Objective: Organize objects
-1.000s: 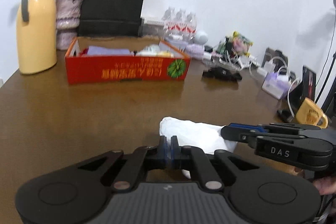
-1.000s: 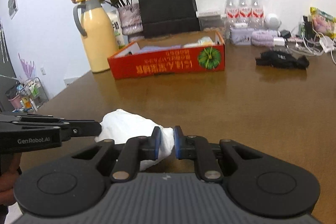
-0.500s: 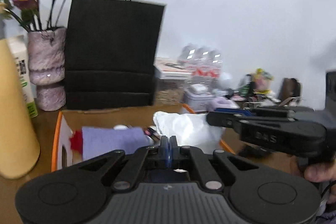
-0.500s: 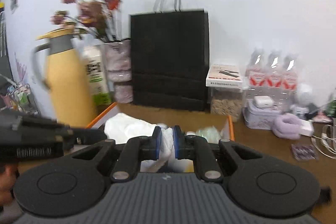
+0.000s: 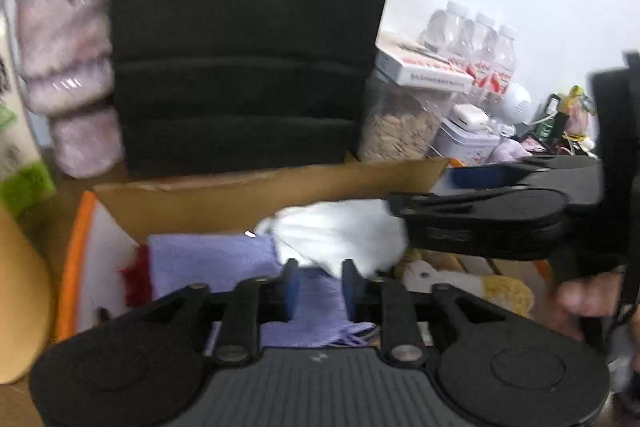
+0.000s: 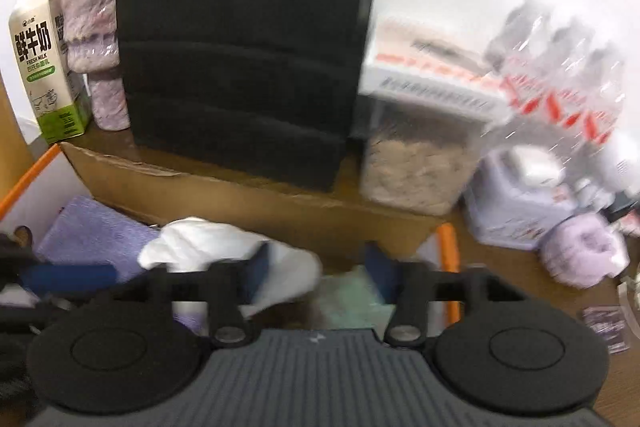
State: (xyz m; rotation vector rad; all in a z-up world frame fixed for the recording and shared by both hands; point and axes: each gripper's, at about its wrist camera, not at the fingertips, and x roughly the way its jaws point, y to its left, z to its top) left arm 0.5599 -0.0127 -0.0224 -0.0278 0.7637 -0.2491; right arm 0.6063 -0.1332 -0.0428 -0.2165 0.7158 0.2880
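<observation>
A crumpled white cloth (image 5: 340,233) lies in the open cardboard box (image 5: 248,189), on a purple towel (image 5: 208,255). It also shows in the right wrist view (image 6: 208,245). My left gripper (image 5: 318,283) is open over the box, just in front of the cloth, holding nothing. My right gripper (image 6: 316,269) is open above the box; its left finger is beside the cloth's edge. The right gripper also shows in the left wrist view (image 5: 480,215), at the cloth's right side.
A black paper bag (image 5: 248,39) stands behind the box. A jar of grain (image 6: 416,167), a milk carton (image 6: 44,63), a purple vase (image 5: 68,63), water bottles (image 5: 476,47) and a yellow jug (image 5: 16,291) crowd around. A plush toy (image 5: 460,283) lies in the box.
Both grippers carried the white cloth from the table to over the box, then opened. The cloth now lies in the box, let go by both.
</observation>
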